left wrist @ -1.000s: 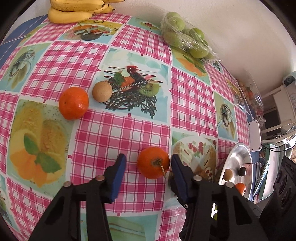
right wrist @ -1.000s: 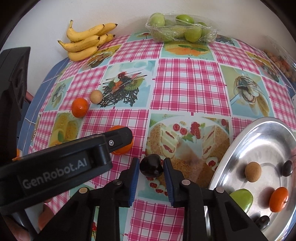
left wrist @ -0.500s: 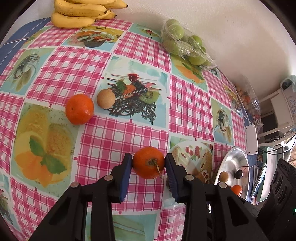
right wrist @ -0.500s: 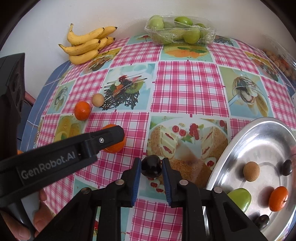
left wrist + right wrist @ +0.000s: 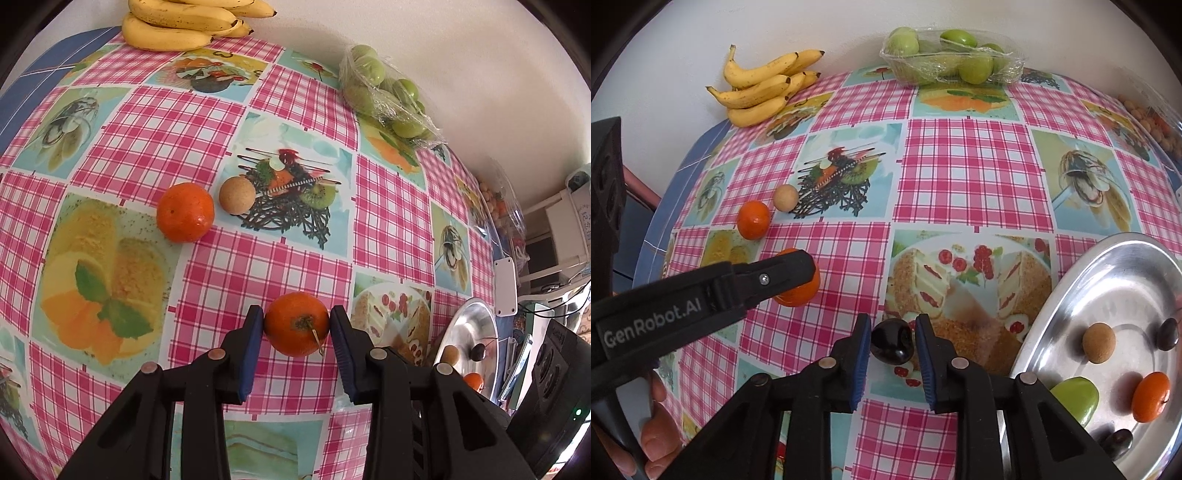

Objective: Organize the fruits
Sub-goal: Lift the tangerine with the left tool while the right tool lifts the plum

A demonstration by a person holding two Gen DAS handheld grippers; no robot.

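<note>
Two grips are live at once, and that is your risk. Your left gripper (image 5: 296, 325) is clamped on a tangerine (image 5: 296, 324), your right gripper (image 5: 892, 341) on a dark glossy plum (image 5: 892, 341), both low over the checked tablecloth (image 5: 967, 177). The plum's slick skin could squirt from the pads if you swing fast toward the steel tray (image 5: 1123, 280); round fruit already in it may roll when bumped.

Tabletop against a white wall
A pink-checked cloth (image 5: 964, 173) is covering the tabletop (image 5: 661, 206); the plain white wall (image 5: 480, 66) is rising right behind it.
</note>
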